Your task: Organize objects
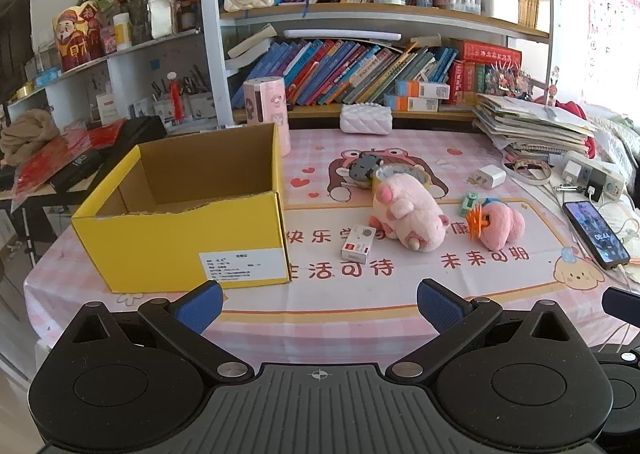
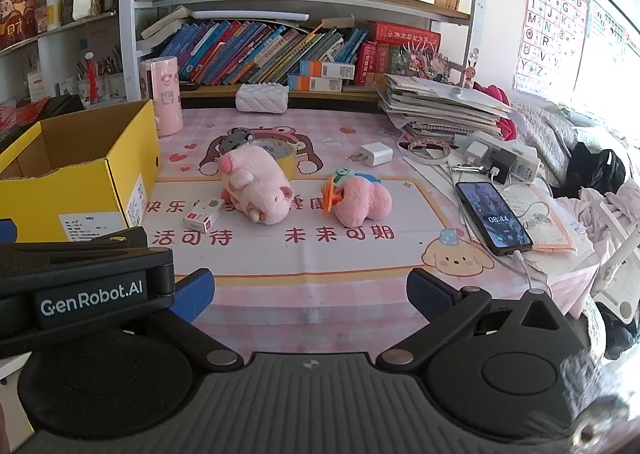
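Observation:
An open yellow cardboard box (image 1: pixel 180 250) (image 2: pixel 80 182) stands at the table's left, and what shows of its inside is bare. A pink plush pig (image 1: pixel 406 214) (image 2: pixel 256 188) lies mid-table, with a smaller pink plush (image 1: pixel 502 224) (image 2: pixel 362 202) carrying an orange clip (image 1: pixel 476 224) (image 2: pixel 330 196) to its right. A small white carton (image 1: pixel 358 248) (image 2: pixel 204 216) lies left of the pig. Behind it sit a yellow tape roll (image 1: pixel 396 174) (image 2: pixel 280 152) and a grey piece (image 1: pixel 364 168) (image 2: pixel 236 140). A white charger (image 1: pixel 490 176) (image 2: pixel 376 154) rests further right. My left gripper (image 1: pixel 320 304) and right gripper (image 2: pixel 310 294) hang open near the front edge, holding nothing.
A phone (image 1: pixel 596 234) (image 2: pixel 494 218) on a cable lies at the right, beside a power strip (image 2: pixel 504 160) and a stack of papers (image 2: pixel 440 106). A pink canister (image 1: pixel 268 114) and a white quilted pouch (image 1: pixel 366 118) stand at the back under crowded bookshelves (image 1: pixel 360 66).

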`<action>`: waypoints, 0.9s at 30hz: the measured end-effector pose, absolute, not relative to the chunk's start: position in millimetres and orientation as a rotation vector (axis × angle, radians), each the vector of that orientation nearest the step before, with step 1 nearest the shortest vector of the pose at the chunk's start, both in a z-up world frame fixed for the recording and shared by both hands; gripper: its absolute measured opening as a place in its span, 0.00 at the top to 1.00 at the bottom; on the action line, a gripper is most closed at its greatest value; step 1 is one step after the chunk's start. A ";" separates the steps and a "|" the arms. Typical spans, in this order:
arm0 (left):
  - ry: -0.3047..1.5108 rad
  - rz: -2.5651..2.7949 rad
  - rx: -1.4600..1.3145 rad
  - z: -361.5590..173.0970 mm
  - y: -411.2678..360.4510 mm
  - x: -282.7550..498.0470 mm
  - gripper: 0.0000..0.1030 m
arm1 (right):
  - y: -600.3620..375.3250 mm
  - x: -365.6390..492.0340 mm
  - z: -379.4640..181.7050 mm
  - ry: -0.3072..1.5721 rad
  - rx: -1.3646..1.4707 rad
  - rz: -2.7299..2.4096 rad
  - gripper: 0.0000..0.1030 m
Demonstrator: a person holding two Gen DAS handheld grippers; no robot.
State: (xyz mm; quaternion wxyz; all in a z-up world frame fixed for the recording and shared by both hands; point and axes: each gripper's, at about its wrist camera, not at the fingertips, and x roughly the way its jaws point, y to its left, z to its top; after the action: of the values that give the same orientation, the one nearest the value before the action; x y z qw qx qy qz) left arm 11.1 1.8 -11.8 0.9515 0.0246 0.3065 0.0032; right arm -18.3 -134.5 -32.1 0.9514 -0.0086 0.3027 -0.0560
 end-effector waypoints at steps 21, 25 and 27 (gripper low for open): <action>0.616 -0.007 0.065 -16.3 -21.6 46.5 0.00 | -155.3 19.3 -37.4 0.625 -0.024 -0.104 0.00; 0.623 0.001 0.041 -17.1 -26.7 61.9 0.00 | -166.7 35.6 -36.2 0.614 -0.030 -0.097 0.00; 0.631 0.006 0.035 -18.1 -30.5 69.8 0.00 | -173.3 42.2 -36.5 0.615 -0.028 -0.095 0.00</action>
State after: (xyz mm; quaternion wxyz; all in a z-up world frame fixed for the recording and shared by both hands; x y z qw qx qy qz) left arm 69.8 -30.5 -18.1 0.9505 0.0174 0.3101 0.0031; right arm 42.2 -173.3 -36.5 0.9520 -0.0138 0.3023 -0.0467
